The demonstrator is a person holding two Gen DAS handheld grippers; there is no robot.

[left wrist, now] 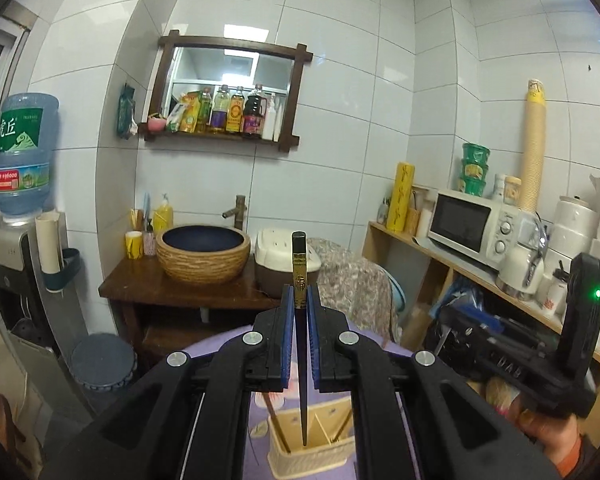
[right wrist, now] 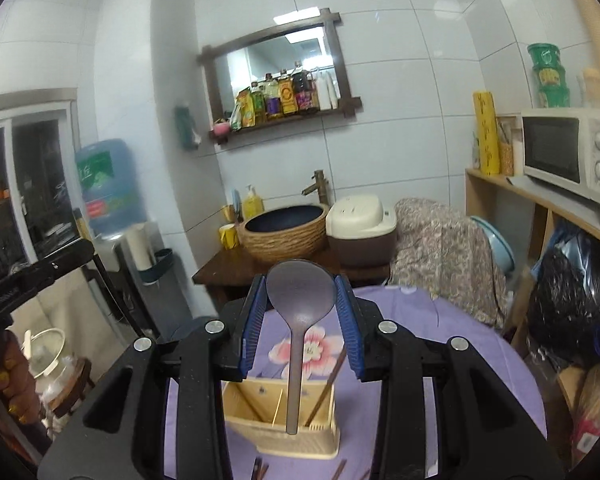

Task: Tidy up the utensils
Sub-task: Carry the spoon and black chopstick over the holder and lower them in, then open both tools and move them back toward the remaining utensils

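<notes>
Left gripper (left wrist: 299, 300) is grasping a chopstick (left wrist: 300, 280) above the holder (left wrist: 300, 456). Right gripper (right wrist: 301, 292) is clamping a spoon (right wrist: 300, 292), handle hanging over the holder (right wrist: 300, 436).

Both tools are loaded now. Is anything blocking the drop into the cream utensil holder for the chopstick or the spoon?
Nothing visible blocks either. The left gripper holds the black chopstick upright above the holder; the right gripper holds the spoon by its bowl, handle down over the holder. A few chopsticks already lean inside.
</notes>
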